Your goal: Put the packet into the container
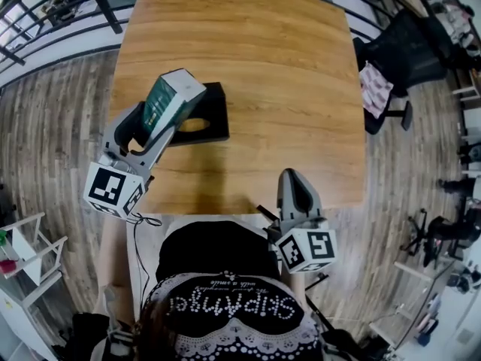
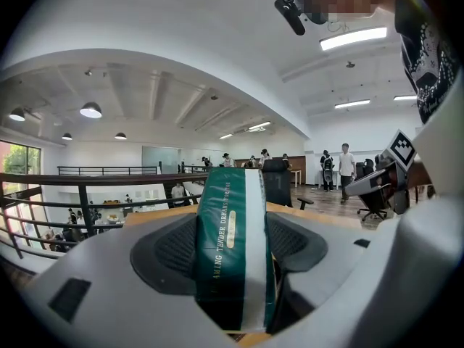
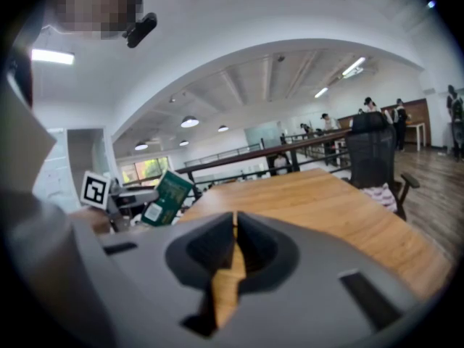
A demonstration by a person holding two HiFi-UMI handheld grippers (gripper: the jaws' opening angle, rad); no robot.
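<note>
A green and white packet (image 1: 171, 100) hangs tilted over the left part of a black container (image 1: 215, 105) on the wooden table (image 1: 285, 81). My left gripper (image 1: 155, 125) is shut on the packet's lower half. In the left gripper view the packet (image 2: 232, 245) fills the gap between the jaws. The container's round opening (image 1: 194, 125) shows beside the packet. My right gripper (image 1: 294, 177) sits at the table's front edge, shut and holding nothing. In the right gripper view its jaws meet (image 3: 234, 227), and the packet (image 3: 165, 198) shows far left.
A black office chair (image 1: 402, 47) with a patterned cloth (image 1: 373, 89) stands right of the table. A metal railing (image 1: 52, 21) runs behind on the left. A white shelf (image 1: 22, 277) is at lower left. Several people (image 2: 346, 167) stand far off.
</note>
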